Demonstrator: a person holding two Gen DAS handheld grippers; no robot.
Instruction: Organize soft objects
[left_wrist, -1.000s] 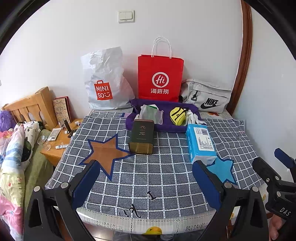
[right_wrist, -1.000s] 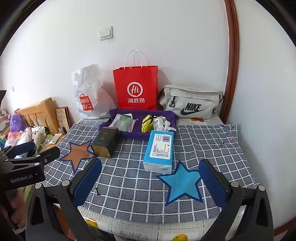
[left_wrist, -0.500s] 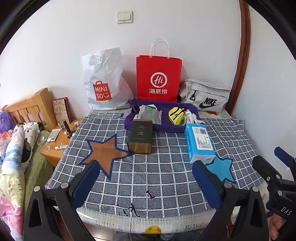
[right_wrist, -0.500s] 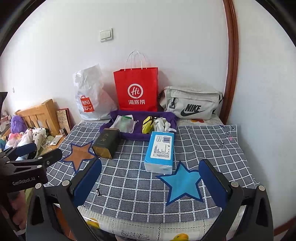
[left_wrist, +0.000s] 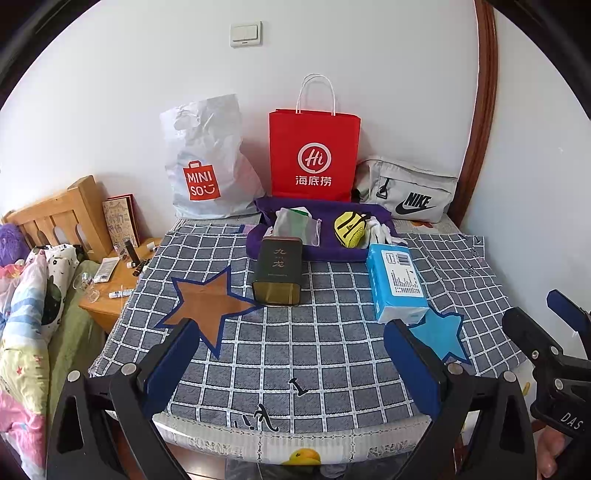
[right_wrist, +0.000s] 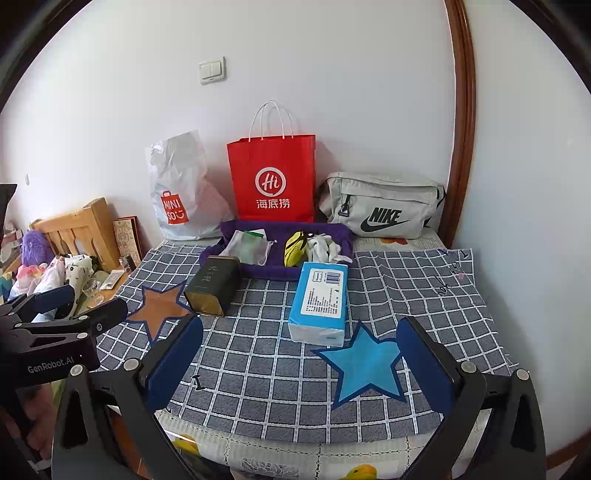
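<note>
A blue tissue pack (left_wrist: 398, 284) (right_wrist: 321, 301) lies on the checked cloth just behind the blue star (right_wrist: 364, 365). A dark tea tin (left_wrist: 277, 271) (right_wrist: 212, 290) lies beside the brown star (left_wrist: 207, 302). Behind them a purple tray (left_wrist: 343, 253) (right_wrist: 229, 230) holds a mesh pouch (left_wrist: 297, 225), a yellow pouch (left_wrist: 349, 229) and white gloves (right_wrist: 323, 247). My left gripper (left_wrist: 291, 363) and right gripper (right_wrist: 299, 362) hover open and empty over the table's front edge, well short of the objects.
Against the wall stand a white Miniso bag (left_wrist: 207, 162), a red paper bag (left_wrist: 314, 155) and a grey Nike bag (left_wrist: 406, 192). Left of the table is a wooden nightstand (left_wrist: 110, 288) with small items, and a bed with bedding (left_wrist: 26, 314).
Both views show the objects slightly smaller and farther; the grippers have drawn back and risen a little. Nothing on the table has moved.
</note>
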